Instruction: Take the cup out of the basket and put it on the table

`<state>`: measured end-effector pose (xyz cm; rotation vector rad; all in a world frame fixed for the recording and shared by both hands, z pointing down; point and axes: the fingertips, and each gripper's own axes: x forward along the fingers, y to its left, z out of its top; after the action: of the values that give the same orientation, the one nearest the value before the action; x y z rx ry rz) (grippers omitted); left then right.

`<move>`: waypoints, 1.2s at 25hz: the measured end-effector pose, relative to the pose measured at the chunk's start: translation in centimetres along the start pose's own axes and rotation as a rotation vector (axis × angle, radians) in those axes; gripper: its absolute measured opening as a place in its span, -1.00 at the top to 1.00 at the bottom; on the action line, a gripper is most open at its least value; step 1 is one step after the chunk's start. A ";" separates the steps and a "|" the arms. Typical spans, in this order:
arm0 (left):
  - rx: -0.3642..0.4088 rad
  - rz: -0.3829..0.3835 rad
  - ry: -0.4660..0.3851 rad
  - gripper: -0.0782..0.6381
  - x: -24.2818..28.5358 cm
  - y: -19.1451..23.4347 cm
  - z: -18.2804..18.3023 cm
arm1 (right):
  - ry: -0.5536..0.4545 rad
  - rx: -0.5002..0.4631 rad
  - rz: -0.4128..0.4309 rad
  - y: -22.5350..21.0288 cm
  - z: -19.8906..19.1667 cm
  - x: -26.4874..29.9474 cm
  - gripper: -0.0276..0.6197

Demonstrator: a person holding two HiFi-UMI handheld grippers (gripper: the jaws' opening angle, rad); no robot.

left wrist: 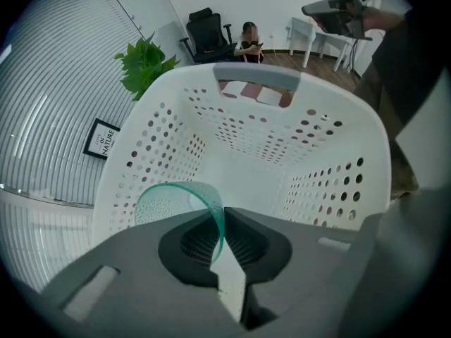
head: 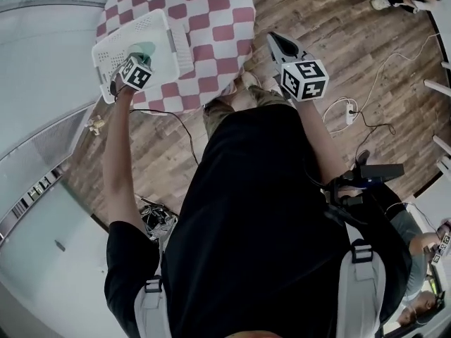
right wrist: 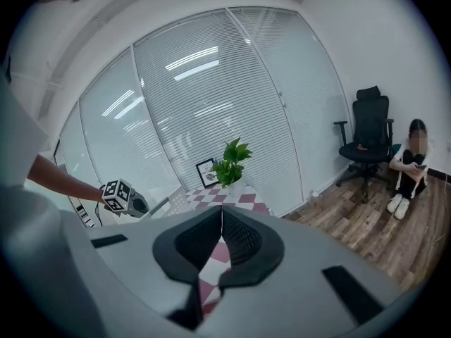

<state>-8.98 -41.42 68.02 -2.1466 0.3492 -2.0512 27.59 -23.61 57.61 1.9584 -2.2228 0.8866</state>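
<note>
Left gripper (left wrist: 222, 220) clamped on cup (left wrist: 165, 199) rim, inside basket (left wrist: 257, 76). Could slip free if tilted. Might snag basket wall.

We've got a green plant (right wrist: 230, 161) beside a framed picture (right wrist: 206, 169) against the blinds (right wrist: 183, 97), and a person (right wrist: 409, 166) sitting on the wooden floor (right wrist: 359, 227) just beside a black office chair (right wrist: 368, 136).

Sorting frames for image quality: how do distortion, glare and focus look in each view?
Head view: strong fisheye bend, even light, white perforated plastic basket sharp. Left gripper view: translucent green cup crisp against the basket, dark vignette corners. Right gripper view: bright streaks of glare on the glass wall.
</note>
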 end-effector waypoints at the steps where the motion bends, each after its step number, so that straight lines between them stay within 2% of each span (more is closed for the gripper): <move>1: 0.000 0.009 -0.010 0.72 -0.3 0.1 0.3 | 0.002 0.000 0.004 0.1 -0.1 0.1 0.88; 8: 0.022 0.080 -0.068 0.72 -3.2 1.6 1.1 | 0.026 -0.018 0.056 1.9 0.0 1.8 0.88; 17: -0.034 0.168 -0.145 0.72 -6.8 2.8 0.8 | 0.076 -0.062 0.130 4.0 -0.2 3.4 0.88; 26: -0.297 0.223 -0.326 0.72 -12.1 3.5 -0.3 | 0.144 -0.118 0.216 7.4 0.3 5.1 0.88; 30: -0.397 0.244 -0.406 0.72 -14.5 3.3 -1.6 | 0.135 -0.149 0.211 9.3 1.1 6.4 0.88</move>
<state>-11.31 -40.62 53.23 -2.5146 0.9675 -1.4628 18.09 -29.51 55.65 1.5766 -2.3707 0.8193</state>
